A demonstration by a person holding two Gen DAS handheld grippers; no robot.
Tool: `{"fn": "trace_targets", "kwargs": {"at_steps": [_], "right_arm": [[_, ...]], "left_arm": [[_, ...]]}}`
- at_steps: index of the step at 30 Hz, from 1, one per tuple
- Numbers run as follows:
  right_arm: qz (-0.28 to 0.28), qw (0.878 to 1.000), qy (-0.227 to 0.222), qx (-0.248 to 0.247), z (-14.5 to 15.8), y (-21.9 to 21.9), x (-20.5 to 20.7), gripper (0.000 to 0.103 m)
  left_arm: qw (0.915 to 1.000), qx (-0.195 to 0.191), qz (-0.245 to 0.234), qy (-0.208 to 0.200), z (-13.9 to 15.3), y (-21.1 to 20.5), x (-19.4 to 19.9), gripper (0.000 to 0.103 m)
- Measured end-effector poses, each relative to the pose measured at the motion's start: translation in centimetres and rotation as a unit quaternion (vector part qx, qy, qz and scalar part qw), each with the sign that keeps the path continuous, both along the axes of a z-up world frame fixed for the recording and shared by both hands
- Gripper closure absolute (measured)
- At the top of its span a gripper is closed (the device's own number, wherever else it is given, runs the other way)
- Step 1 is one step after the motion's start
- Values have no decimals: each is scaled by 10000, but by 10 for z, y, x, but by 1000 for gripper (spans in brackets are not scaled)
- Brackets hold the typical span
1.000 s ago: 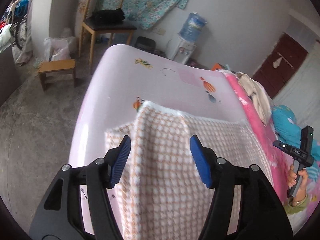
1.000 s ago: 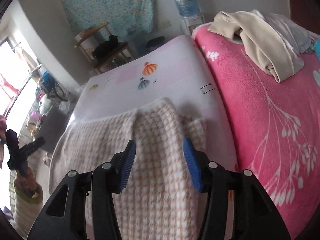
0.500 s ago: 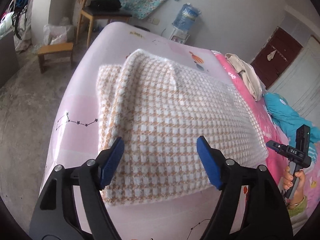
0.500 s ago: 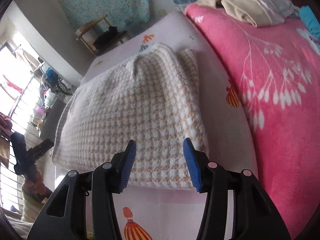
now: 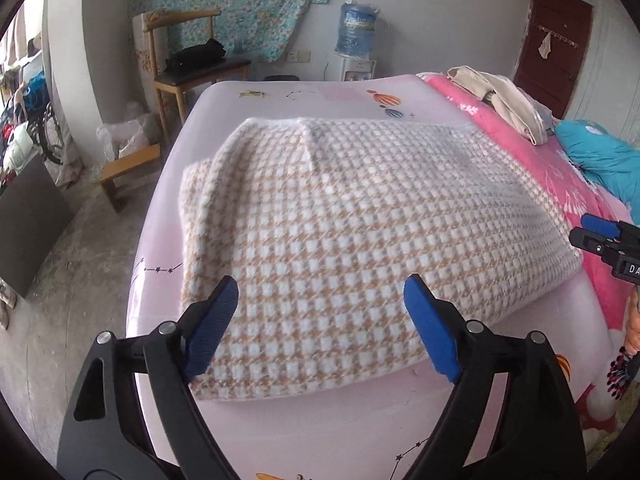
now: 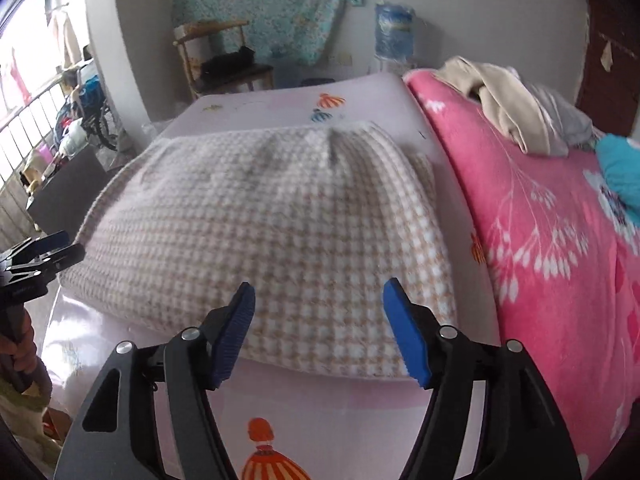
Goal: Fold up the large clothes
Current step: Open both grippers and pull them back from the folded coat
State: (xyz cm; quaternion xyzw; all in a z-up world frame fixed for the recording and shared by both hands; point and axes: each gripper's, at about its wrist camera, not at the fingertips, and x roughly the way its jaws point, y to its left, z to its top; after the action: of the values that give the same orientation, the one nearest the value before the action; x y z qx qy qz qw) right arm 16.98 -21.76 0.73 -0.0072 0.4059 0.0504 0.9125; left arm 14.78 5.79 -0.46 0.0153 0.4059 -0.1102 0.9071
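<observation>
blanket (image 5: pixel 360 216) released, now lying folded flat | left gripper (image 5: pixel 320 322); right gripper (image 6: pixel 318 324): jaws opening, drawn back

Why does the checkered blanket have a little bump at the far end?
The folded checkered blanket lies mostly flat on the pink sheet, but a small ridge pokes up at its far edge, a pucker the fold left. Nothing else looks odd.

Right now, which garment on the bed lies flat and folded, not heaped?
The checked tan-and-white garment on the pale pink sheet. The beige clothes lie crumpled on the bright pink blanket.
</observation>
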Motion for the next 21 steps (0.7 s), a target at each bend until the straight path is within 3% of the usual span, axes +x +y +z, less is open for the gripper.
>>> {"fn": "trace_targets", "kwargs": {"at_steps": [2,6,8,11,13,16,17,21], "right_arm": [[85,9999,64,-53,-12,16,11,32],[33,9977,622,-272,-55,30,33,29],[-13,9976,654,-209,-46,28,31,29],[112,9992,308,-223,-26,29,13,28],[181,9992,275,-211,-28,34,7,26],[274,9980,485,-297,-53,45,11,23],[207,9987,396,-254,-54,44,11,17],[86,9989,465,-38,-42,30,7,15]], "left_arm": [[9998,121,-1,155,-10,-17,9,21],[9972,439,227,562,-49,-25,24,18],[9973,492,244,495,-42,-27,19,18],[9987,324,194,335,-26,-22,4,17],[9989,385,186,192,-23,-20,-5,16],[9959,643,334,545,-46,-18,2,14],[9950,643,387,660,-53,-16,7,12],[9961,354,501,637,-46,-10,8,12]]}}
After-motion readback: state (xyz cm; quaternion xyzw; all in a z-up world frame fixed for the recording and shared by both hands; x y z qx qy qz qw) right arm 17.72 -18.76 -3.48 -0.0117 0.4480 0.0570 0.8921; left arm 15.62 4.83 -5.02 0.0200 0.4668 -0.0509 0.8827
